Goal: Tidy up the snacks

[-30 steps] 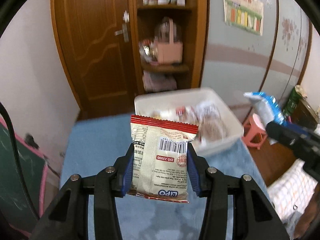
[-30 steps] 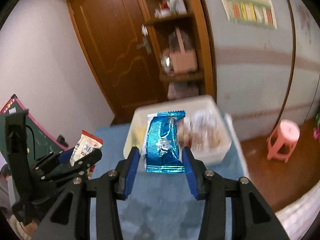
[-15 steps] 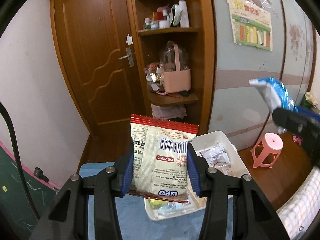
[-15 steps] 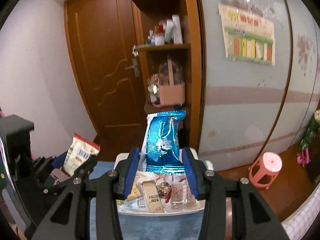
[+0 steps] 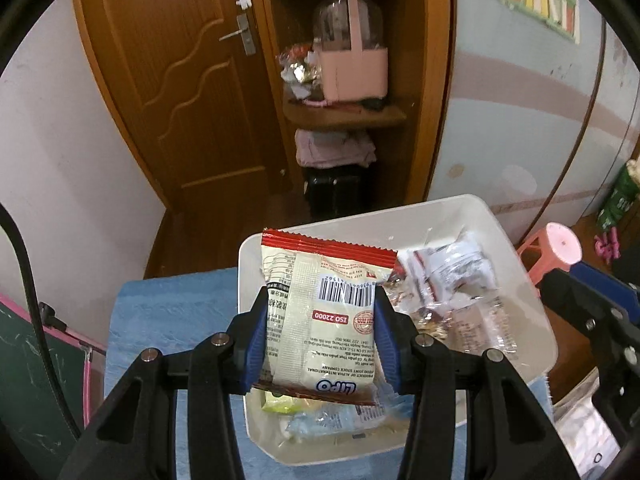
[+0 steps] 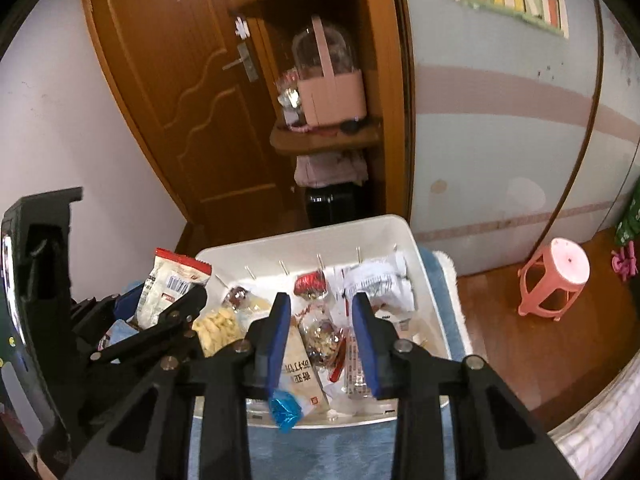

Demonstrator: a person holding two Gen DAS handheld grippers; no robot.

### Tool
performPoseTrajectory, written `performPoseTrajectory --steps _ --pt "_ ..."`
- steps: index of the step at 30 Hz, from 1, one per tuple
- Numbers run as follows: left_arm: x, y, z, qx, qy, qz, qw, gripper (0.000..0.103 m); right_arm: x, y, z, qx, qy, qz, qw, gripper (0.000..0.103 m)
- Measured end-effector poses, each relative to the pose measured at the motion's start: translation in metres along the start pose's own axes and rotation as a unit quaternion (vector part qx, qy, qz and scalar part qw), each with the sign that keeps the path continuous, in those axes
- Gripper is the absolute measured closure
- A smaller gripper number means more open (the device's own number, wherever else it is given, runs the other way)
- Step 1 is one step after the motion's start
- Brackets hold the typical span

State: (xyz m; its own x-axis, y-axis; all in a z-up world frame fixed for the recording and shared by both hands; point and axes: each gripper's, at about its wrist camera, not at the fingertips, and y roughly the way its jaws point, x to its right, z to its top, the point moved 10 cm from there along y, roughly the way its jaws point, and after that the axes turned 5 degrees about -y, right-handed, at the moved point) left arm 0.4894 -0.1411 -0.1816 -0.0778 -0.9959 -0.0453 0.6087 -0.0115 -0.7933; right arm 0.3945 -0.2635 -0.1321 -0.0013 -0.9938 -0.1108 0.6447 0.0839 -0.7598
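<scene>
My left gripper (image 5: 320,332) is shut on a cream LIPO snack packet with a red top edge (image 5: 320,312), held above the left part of the white bin (image 5: 532,280); it also shows in the right wrist view (image 6: 168,284). My right gripper (image 6: 322,336) is open over the white bin (image 6: 416,252). A blue foil packet (image 6: 285,410) hangs just below its left finger, no longer between the pads. Several wrapped snacks (image 6: 320,332) lie in the bin.
The bin stands on a blue cloth (image 5: 168,312). A wooden door (image 5: 176,92) and corner shelf with a pink basket (image 5: 354,68) are behind. A pink stool (image 6: 554,276) stands on the floor at right. A green board (image 5: 36,380) is at left.
Both grippers tilted down toward the bin. My right gripper opened and the blue packet dropped from between its fingers to below them. My left gripper still holds the LIPO packet.
</scene>
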Motion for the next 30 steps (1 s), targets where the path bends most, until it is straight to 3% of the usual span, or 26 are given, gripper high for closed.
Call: performPoseTrajectory --steps 3,5,6,17,19,23,30 --pt "0.001 0.014 -0.006 -0.010 -0.002 0.005 0.9999 0.048 0.001 0.012 -0.006 -0.011 0.008 0.005 1.000 0.070" --pt "0.003 0.019 -0.011 -0.017 -0.004 -0.004 0.9998 0.010 0.003 0.017 -0.010 -0.015 0.012 0.004 1.000 0.070" --pt "0.004 0.021 -0.012 -0.018 -0.004 -0.008 0.9998 0.007 0.005 0.019 -0.012 -0.017 0.013 0.004 1.000 0.070" --pt "0.010 0.023 -0.025 -0.051 0.001 -0.034 0.9981 0.007 0.008 0.028 -0.025 -0.045 0.031 0.013 0.998 0.069" --pt "0.008 0.018 -0.025 -0.055 -0.006 -0.039 0.9977 0.007 0.007 0.026 -0.024 -0.044 0.032 0.013 0.998 0.066" --pt "0.002 0.007 -0.025 -0.061 -0.031 -0.055 0.9961 0.007 0.007 0.013 -0.022 -0.036 0.040 0.010 0.999 0.051" --pt "-0.005 -0.023 -0.021 -0.053 -0.051 -0.057 0.9957 0.007 -0.003 -0.023 -0.018 -0.015 0.031 0.009 0.999 0.050"
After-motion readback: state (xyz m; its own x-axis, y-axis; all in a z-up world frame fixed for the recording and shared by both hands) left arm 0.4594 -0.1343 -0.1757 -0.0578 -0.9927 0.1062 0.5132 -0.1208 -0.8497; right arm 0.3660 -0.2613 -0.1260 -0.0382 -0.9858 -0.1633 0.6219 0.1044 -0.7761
